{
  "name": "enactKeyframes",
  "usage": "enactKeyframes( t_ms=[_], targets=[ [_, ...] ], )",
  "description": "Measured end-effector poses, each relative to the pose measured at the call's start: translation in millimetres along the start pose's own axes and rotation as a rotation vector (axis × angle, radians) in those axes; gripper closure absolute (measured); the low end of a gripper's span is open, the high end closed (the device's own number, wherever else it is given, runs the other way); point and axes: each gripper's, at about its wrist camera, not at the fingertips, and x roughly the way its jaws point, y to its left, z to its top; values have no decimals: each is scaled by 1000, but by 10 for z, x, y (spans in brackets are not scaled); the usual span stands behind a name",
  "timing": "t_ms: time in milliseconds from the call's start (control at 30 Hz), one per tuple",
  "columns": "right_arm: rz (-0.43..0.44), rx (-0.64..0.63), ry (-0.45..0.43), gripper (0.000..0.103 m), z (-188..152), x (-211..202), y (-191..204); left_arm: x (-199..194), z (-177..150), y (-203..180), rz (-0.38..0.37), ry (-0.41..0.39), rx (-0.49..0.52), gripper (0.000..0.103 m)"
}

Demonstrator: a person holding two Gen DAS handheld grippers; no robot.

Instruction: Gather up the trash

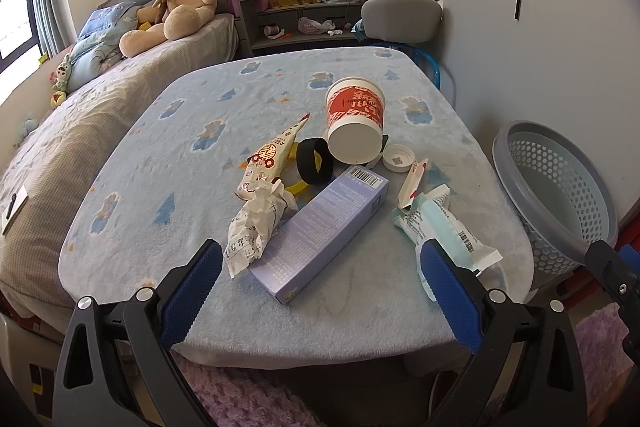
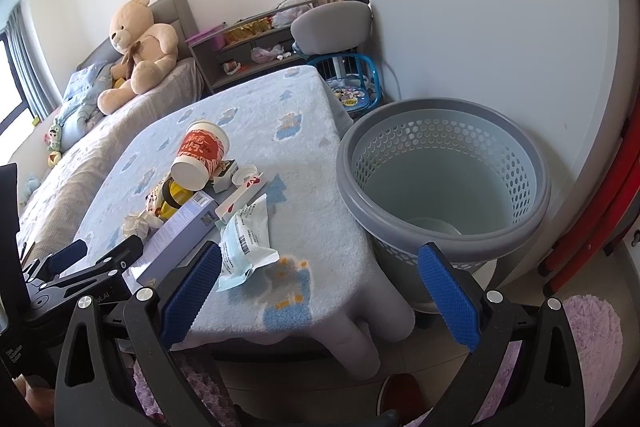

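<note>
Both claws hang released with nothing between the pads: your left claw (image 1: pixel 320 267) sits at the near edge of the tabletop (image 1: pixel 360 319), your right claw (image 2: pixel 320 267) off its right corner, facing the bin (image 2: pixel 444 187). The trash lies in one loose pile on the tabletop, well short of the bin, which looks empty.

Start with the near, free pieces. The box (image 1: pixel 324 227) lies straight ahead of the left claw; close across its narrow width, not its length. The pale packet (image 1: pixel 440 227) is soft, so pinch it at a flat end. Leave the cup (image 1: pixel 354 123) for later: it lies tipped on the other pieces and will likely roll if nudged.

The left view shows the whole pile, including the crumpled paper (image 1: pixel 256 223) and small cap (image 1: pixel 398 157). The right view shows the inside of the bin and the gap between it and the tabletop.
</note>
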Motion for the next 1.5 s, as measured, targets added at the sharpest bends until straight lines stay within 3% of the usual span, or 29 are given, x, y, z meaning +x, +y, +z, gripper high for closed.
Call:
enactKeyframes(
  t_ms=[1500],
  targets=[
    [14,3,-27,7,-46,-197,64,-166,-60,27,-6,-22,-3,8]
  ],
)
